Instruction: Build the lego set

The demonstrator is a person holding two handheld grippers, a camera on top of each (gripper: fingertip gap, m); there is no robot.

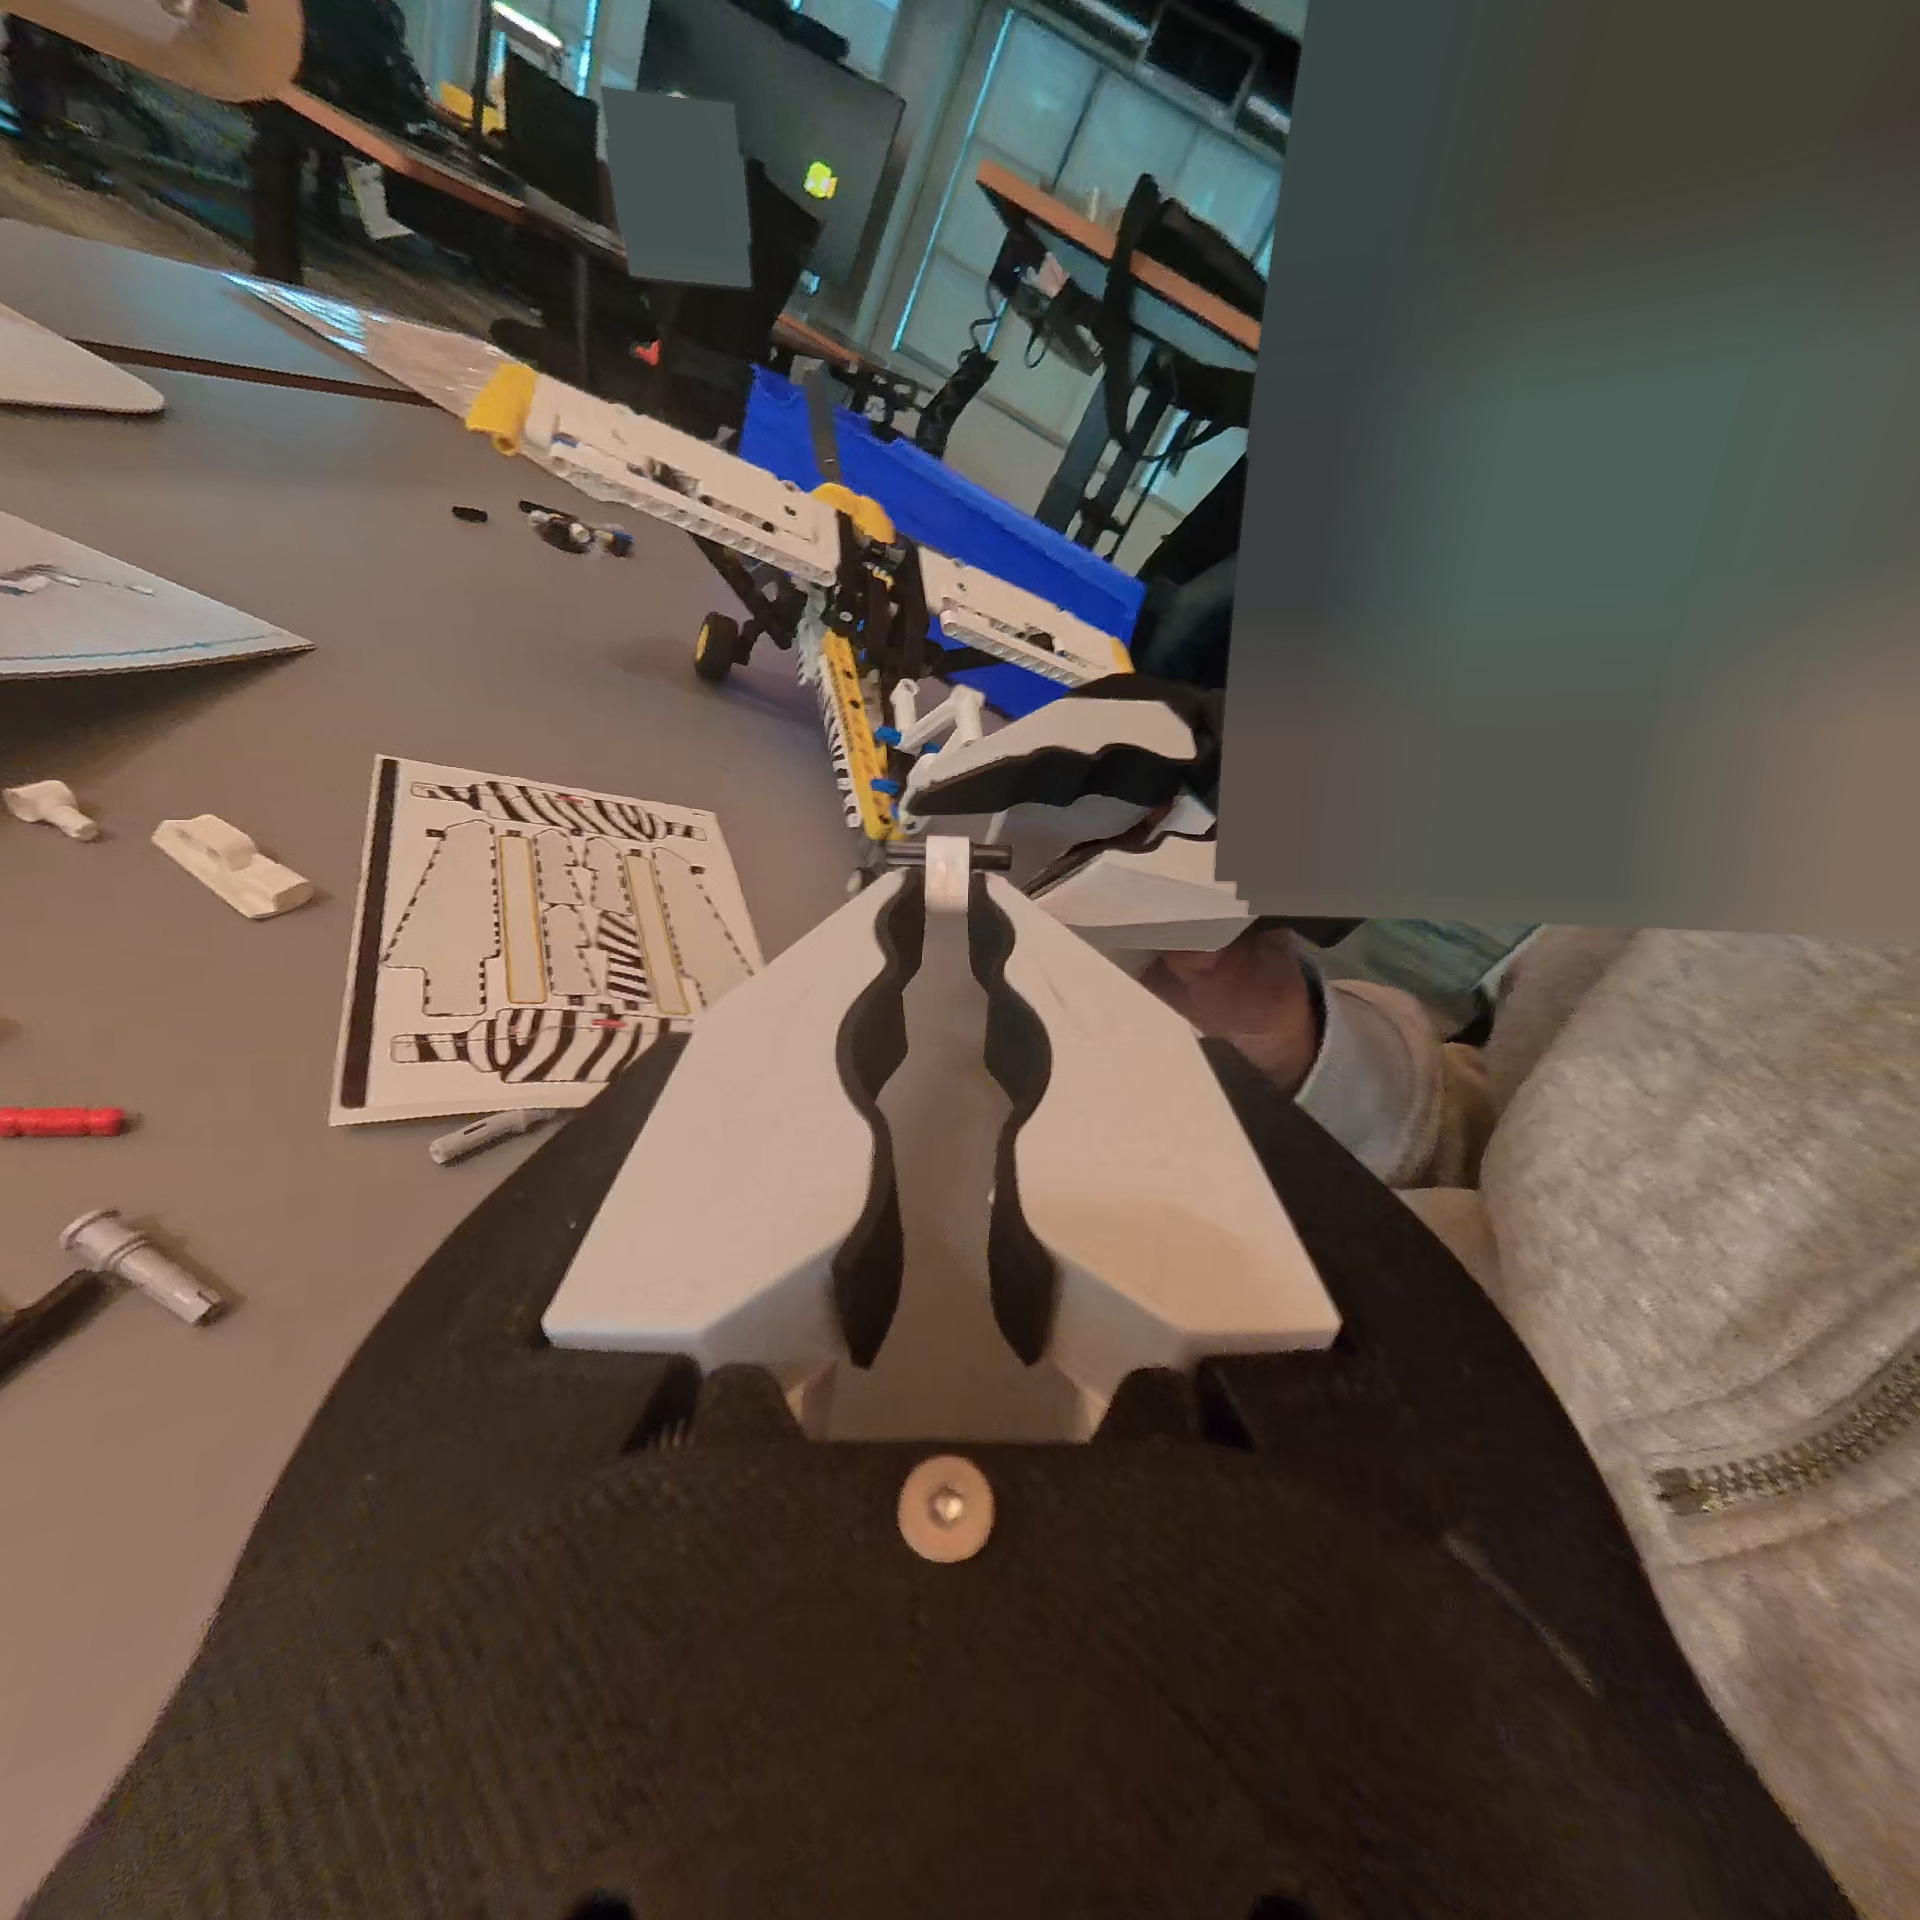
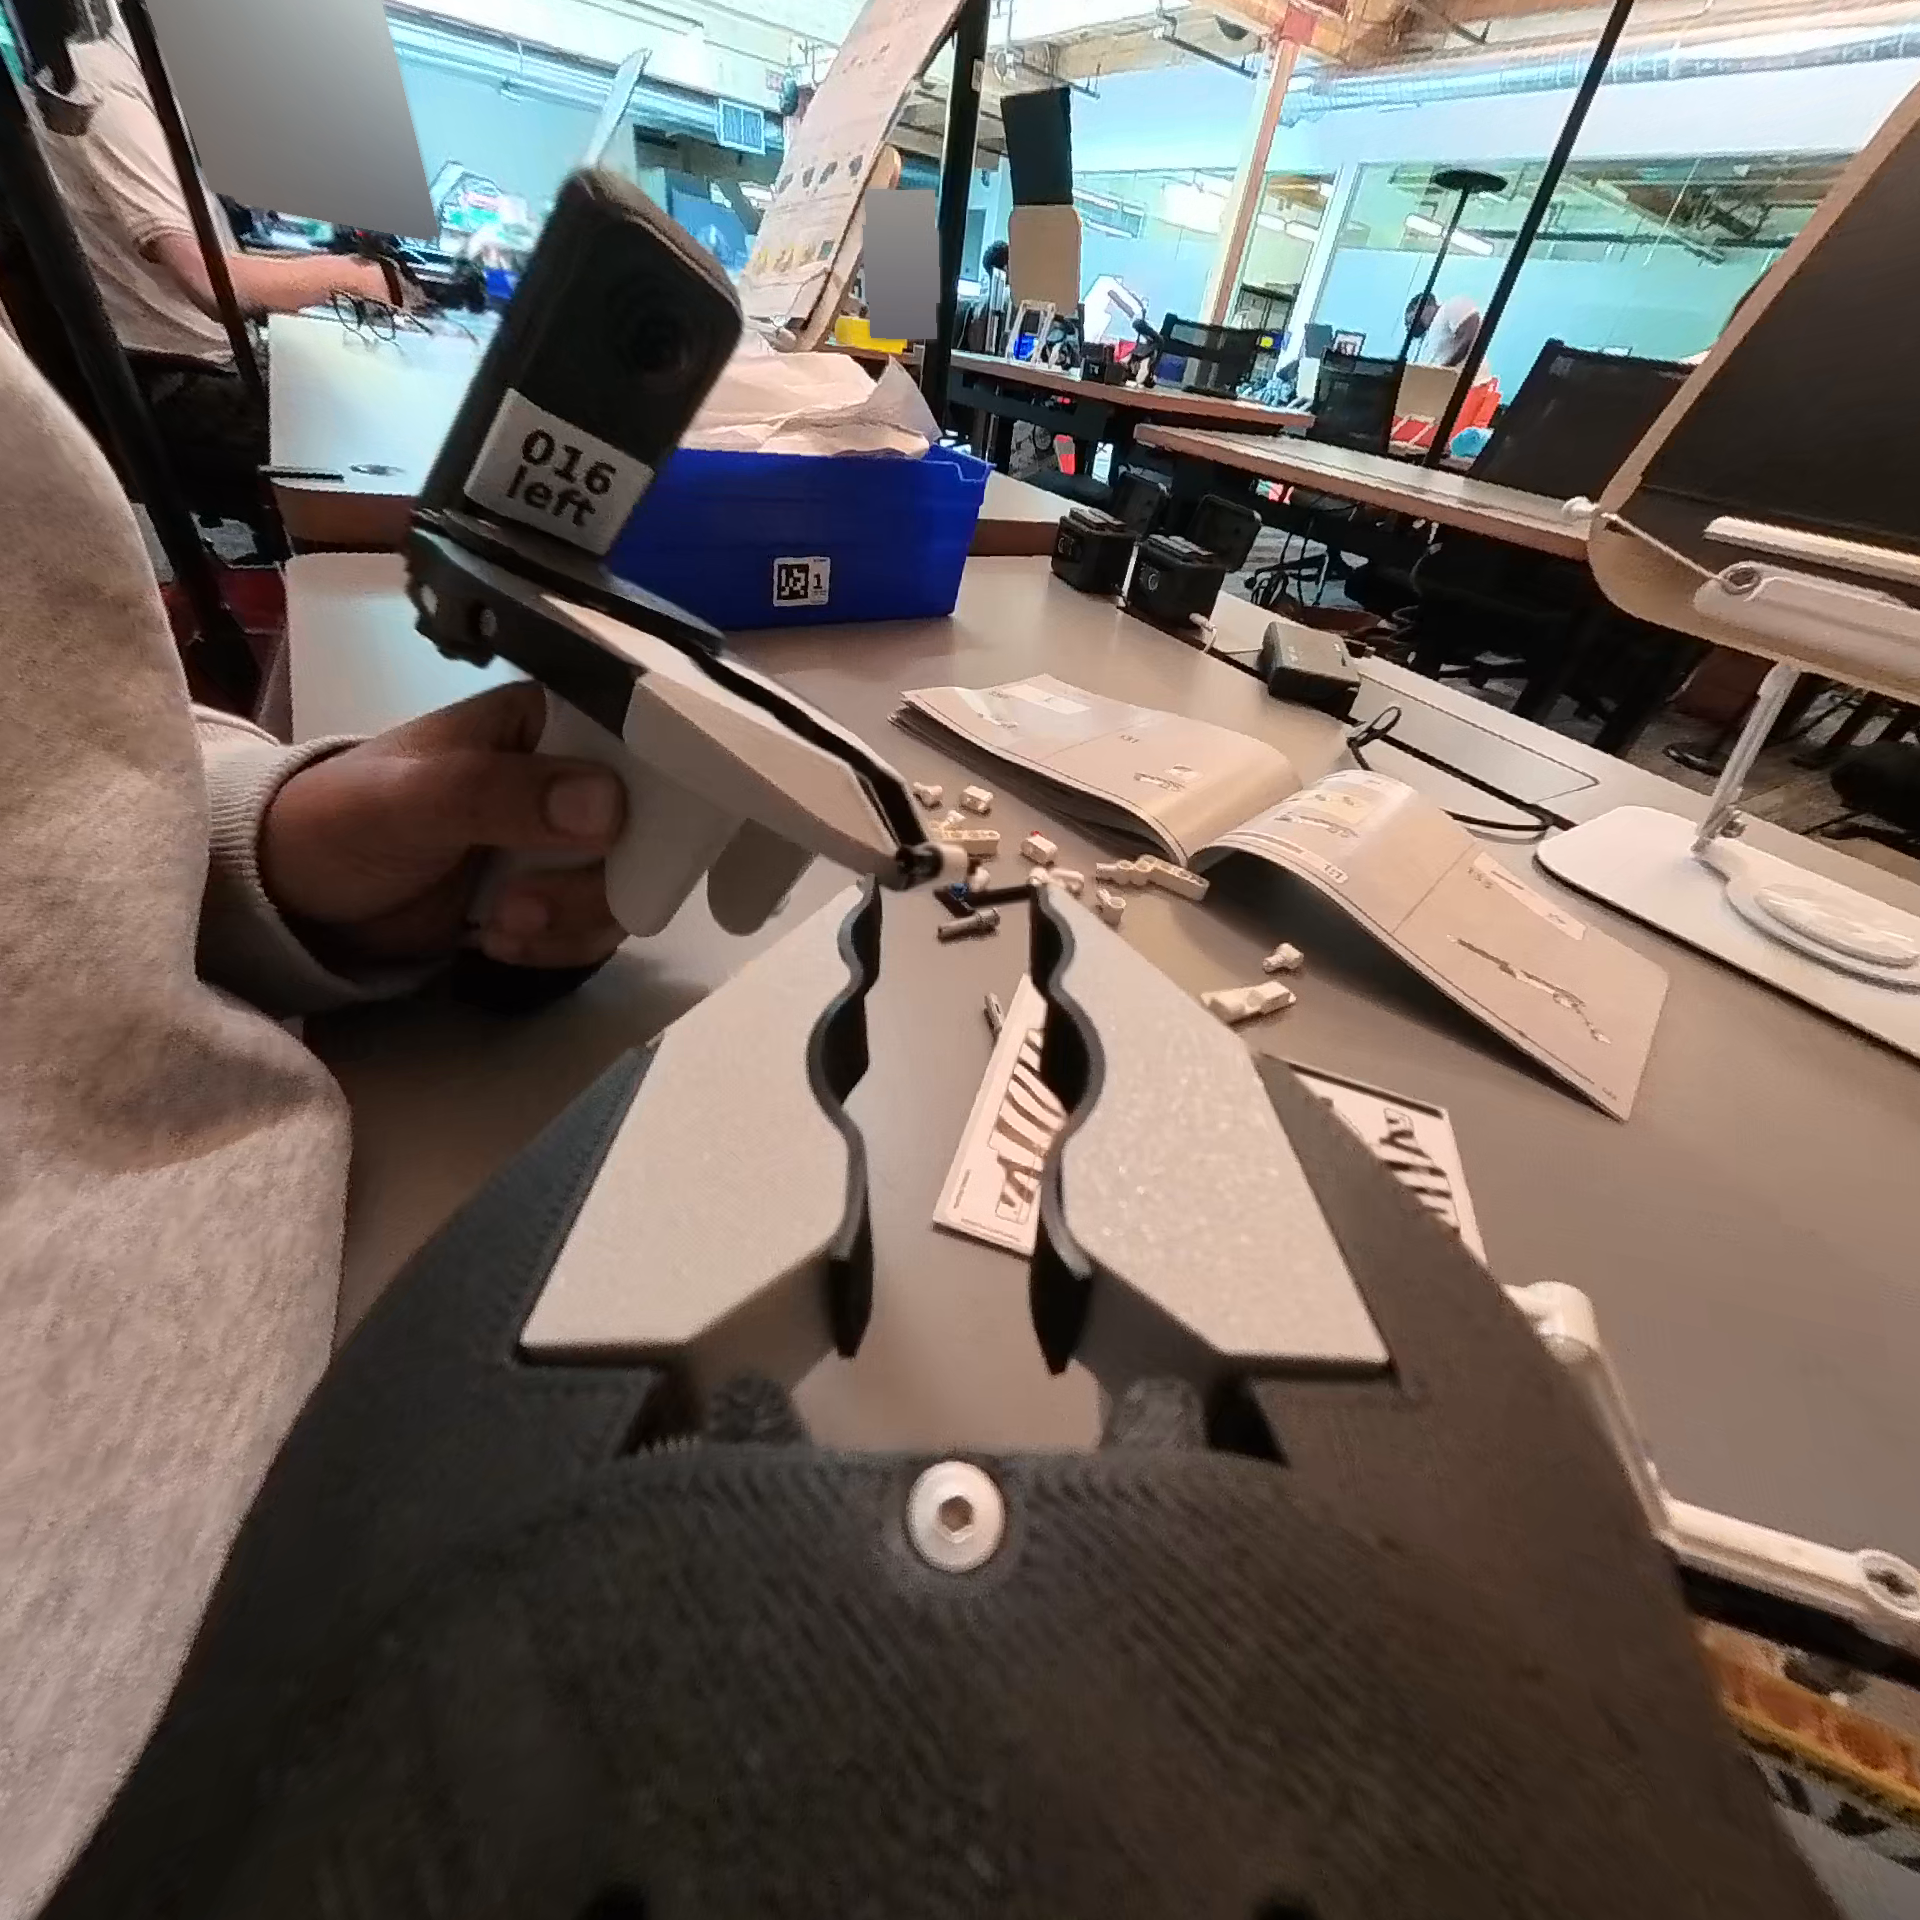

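My left gripper (image 1: 948,889) is shut on a small white lego piece (image 1: 952,860) with a black pin through it, held above the table. In the right wrist view the left gripper (image 2: 906,858) comes in from the left with that piece (image 2: 948,858) at its tip. My right gripper (image 2: 958,902) is open and empty, its tips just below and beside the held piece. It also shows in the left wrist view (image 1: 920,800), just beyond the piece. The part-built white, yellow and black lego model (image 1: 790,540) stands farther back on the grey table (image 1: 416,675).
A zebra-striped sticker sheet (image 1: 540,945) (image 2: 997,1122) lies under the grippers. Loose pieces lie around: white ones (image 1: 231,868) (image 2: 1247,1000), a red axle (image 1: 62,1122), a grey pin (image 1: 145,1262). An open instruction booklet (image 2: 1299,831), a blue bin (image 2: 800,525) and a monitor stand (image 2: 1714,883) are also here. My two grippers' fingertips are within a few centimetres of each other.
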